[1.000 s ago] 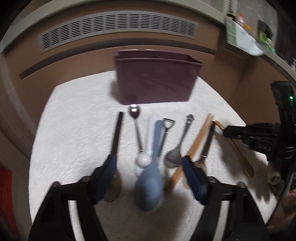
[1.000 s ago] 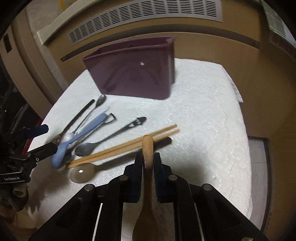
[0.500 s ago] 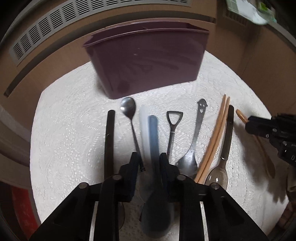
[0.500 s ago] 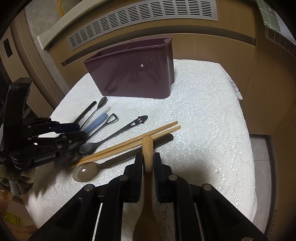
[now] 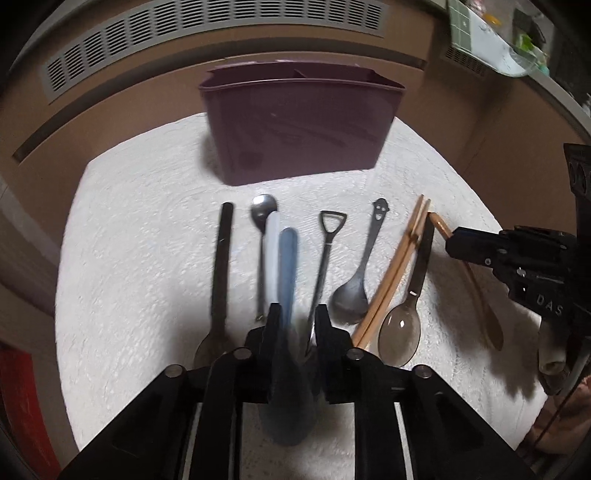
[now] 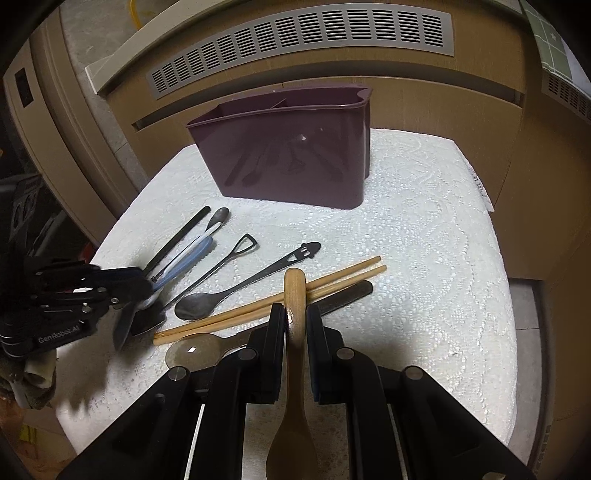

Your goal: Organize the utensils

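Note:
A dark purple divided caddy stands at the back of the white lace-covered table. My left gripper is shut on a blue spoon, lifted and blurred; it also shows in the right wrist view. My right gripper is shut on a wooden spoon, which also shows in the left wrist view. On the cloth lie chopsticks, a smiley-handled spoon, a shovel-handled utensil, a clear-bowled spoon, a black-handled spoon and a small metal spoon.
A brown cabinet with a slotted vent runs behind the table. The table edge drops off at the right and at the left. A light tray with small items sits on the counter, back right.
My left gripper closed on the blue spoon and has raised it off the cloth. My right gripper has kept its hold on the wooden spoon and lifted slightly.

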`<state>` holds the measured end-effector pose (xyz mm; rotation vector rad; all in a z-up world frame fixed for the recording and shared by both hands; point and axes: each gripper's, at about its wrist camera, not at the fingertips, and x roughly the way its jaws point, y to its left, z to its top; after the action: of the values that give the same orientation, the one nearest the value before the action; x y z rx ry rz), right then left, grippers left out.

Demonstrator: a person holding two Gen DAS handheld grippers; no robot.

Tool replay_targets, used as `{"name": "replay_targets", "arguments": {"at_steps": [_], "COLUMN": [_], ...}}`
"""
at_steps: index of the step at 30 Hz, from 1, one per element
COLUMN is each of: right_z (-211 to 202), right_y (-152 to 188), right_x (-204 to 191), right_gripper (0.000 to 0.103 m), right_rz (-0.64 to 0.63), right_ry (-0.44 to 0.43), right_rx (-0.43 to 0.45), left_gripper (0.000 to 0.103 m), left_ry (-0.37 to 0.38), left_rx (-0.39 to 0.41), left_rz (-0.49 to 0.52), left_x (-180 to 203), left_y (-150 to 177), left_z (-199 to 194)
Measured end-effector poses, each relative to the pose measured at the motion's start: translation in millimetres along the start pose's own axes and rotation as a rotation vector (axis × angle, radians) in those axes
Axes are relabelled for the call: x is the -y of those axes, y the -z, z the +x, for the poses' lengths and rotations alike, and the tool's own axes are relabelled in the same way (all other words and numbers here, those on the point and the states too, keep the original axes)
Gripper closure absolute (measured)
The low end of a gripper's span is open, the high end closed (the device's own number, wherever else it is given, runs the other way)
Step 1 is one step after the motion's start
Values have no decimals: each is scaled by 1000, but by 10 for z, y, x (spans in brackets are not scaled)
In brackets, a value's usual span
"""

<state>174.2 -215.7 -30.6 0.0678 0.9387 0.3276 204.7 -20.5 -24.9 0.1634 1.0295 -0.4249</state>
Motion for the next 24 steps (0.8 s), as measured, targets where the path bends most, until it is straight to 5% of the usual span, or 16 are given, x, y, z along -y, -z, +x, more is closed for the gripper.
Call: {"name": "replay_targets", "arguments": {"at_steps": [6, 9, 14, 19, 22, 24], "right_z": [-24, -25, 12, 101, 104, 88], "right_y": [34, 47, 60, 38, 43, 48], "right_x": [-19, 26, 81, 46, 21, 2], "right_gripper": [92, 92, 92, 92, 92, 92], "right_rz": [-10, -1, 8, 12, 5, -3], "right_ry": [5, 11, 9, -5, 2, 12], "right_rx": [-3, -5, -14, -26, -25, -22], "left_gripper": [78, 61, 49, 50, 53, 64], "left_ry": [-80, -152, -102, 12, -6, -24], "left_rx": [-31, -25, 28, 2, -4, -22], "left_rz": [45, 72, -81, -127, -105, -91], "left_x": [23, -24, -351, -362, -270, -212], "left_y": [-289, -326, -244, -168, -241, -362], "left_z": [321, 369, 199, 261, 331, 424]}}
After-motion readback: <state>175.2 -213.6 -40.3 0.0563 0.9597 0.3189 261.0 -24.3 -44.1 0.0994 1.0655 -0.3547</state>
